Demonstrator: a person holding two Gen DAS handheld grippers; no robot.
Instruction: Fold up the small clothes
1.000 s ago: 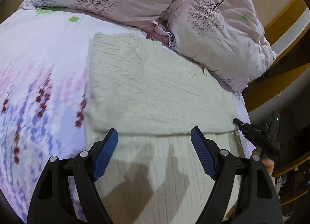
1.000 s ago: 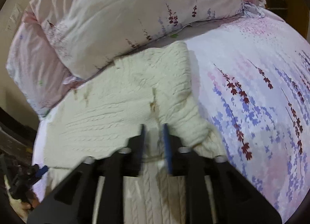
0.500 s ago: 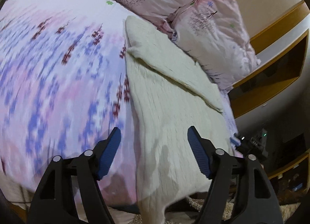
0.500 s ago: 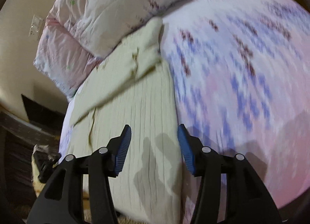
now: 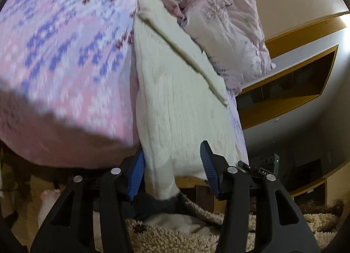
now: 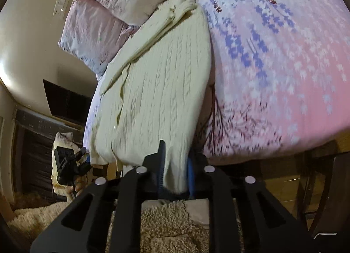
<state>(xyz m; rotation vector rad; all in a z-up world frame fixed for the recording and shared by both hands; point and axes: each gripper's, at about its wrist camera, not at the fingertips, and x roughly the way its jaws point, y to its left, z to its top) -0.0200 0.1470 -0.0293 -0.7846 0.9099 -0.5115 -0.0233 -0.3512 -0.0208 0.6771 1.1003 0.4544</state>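
Observation:
A cream cable-knit sweater (image 5: 175,91) lies lengthwise on the bed, its top part folded over near the pillows, its lower hem hanging over the bed's edge. My left gripper (image 5: 172,170) is open, its blue pads on either side of the hanging hem. In the right wrist view the sweater (image 6: 157,82) runs from the pillows down to my right gripper (image 6: 175,173), whose pads are closed on the hem's right corner. The left gripper also shows in the right wrist view (image 6: 72,163), at the sweater's left corner.
The floral pink and purple bedsheet (image 5: 61,60) covers the bed. Pink pillows (image 5: 218,12) sit at the head. A wooden shelf unit (image 5: 295,82) stands to the right. A shaggy beige rug (image 6: 170,226) lies below the bed edge.
Both grippers have dropped from the fold on the bed down to the hanging hem. The right gripper opened, then closed on the hem corner. The left stays open.

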